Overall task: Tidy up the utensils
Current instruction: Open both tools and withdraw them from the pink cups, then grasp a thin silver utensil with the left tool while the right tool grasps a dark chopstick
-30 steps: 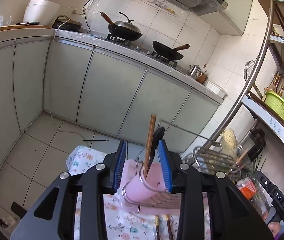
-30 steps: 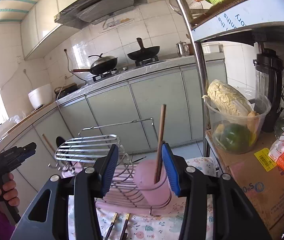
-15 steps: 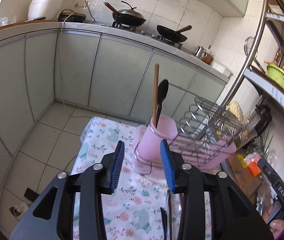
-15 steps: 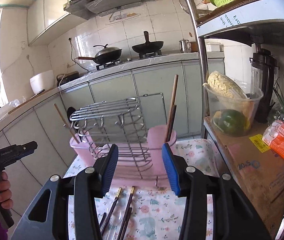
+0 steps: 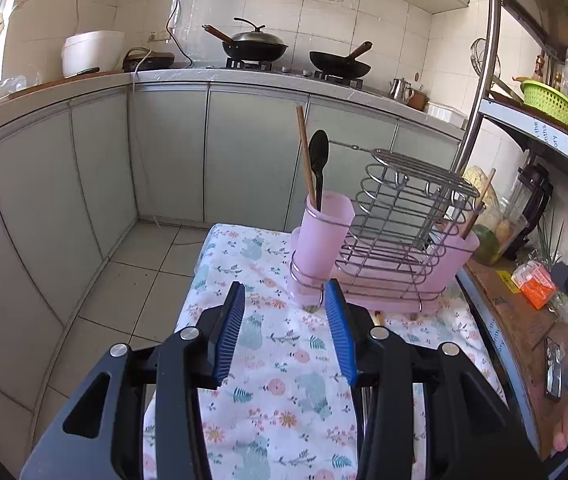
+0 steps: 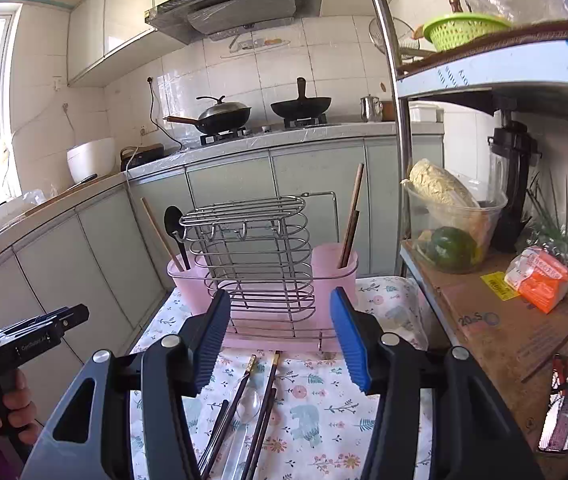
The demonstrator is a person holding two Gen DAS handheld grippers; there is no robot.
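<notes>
The right claw [image 6: 280, 334] and the left claw [image 5: 285, 330] have both just been opening and we see nothing between them, with the pink utensil rack [image 6: 262, 276] on the table [image 6: 323, 408] beyond and chopsticks [image 6: 260, 404] lying near it.

Rack [image 6: 260, 248]: shiny bare metal wire. Cups [image 6: 333, 264]: matt, translucent pink plastic. Tablecloth [image 5: 284, 364]: printed floral cloth, matt. Chopstick [image 5: 305, 156]: plain wood. Spoon [image 5: 319, 152]: glossy black. Gripper pads [image 6: 349, 340]: ribbed blue.
</notes>
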